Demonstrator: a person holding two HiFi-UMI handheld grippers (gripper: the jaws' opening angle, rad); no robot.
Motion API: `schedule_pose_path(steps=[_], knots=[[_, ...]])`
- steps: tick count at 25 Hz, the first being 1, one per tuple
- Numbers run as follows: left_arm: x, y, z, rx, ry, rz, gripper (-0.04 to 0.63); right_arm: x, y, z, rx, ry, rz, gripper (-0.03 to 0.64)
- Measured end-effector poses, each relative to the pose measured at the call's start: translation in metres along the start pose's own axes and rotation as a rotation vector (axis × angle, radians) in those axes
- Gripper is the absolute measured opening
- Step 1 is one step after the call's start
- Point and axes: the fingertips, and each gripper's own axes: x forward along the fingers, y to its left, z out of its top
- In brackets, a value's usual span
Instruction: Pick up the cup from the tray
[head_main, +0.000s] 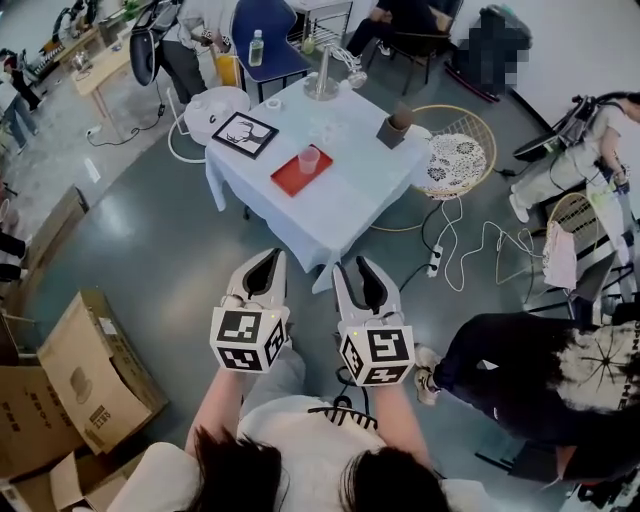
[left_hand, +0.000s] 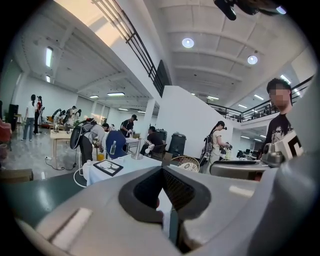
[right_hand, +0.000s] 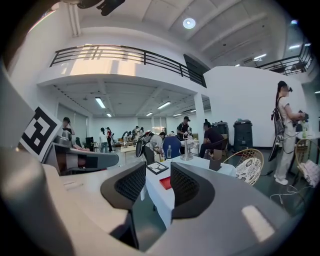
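A clear pinkish cup (head_main: 309, 160) stands upright on a red tray (head_main: 293, 176), on a table with a white cloth (head_main: 340, 205). Both grippers hang in front of the person, well short of the table's near corner. My left gripper (head_main: 272, 258) has its jaws together with nothing in them; in its own view the left gripper (left_hand: 162, 172) hides the tray. My right gripper (head_main: 352, 266) is open and empty. Between the jaws of the right gripper (right_hand: 158, 172) I see the red tray (right_hand: 165, 183); the cup is too small to make out there.
On the table are a black picture frame (head_main: 245, 133), a metal stand (head_main: 322, 85) and a brown box (head_main: 394, 127). A wicker chair (head_main: 456, 156) and cables (head_main: 470, 250) lie right of it. Cardboard boxes (head_main: 85, 365) sit left; a crouching person (head_main: 520, 365) is right.
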Motion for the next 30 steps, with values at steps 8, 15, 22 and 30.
schedule_pose_path(steps=[8,15,22,30], knots=[[0.042,0.038,0.016,0.009,0.018,-0.045,0.000,0.055,-0.003,0.013,0.010,0.004,-0.057,0.170],[0.058,0.049,0.020,0.031,0.024,-0.046,0.000,0.078,0.002,0.013,0.002,0.013,-0.013,0.238],[0.080,0.068,0.018,0.031,0.039,-0.038,0.000,0.113,-0.006,0.013,-0.003,0.012,0.009,0.274],[0.129,0.089,0.020,0.044,0.058,0.020,0.000,0.168,-0.039,0.017,-0.030,0.008,0.036,0.306]])
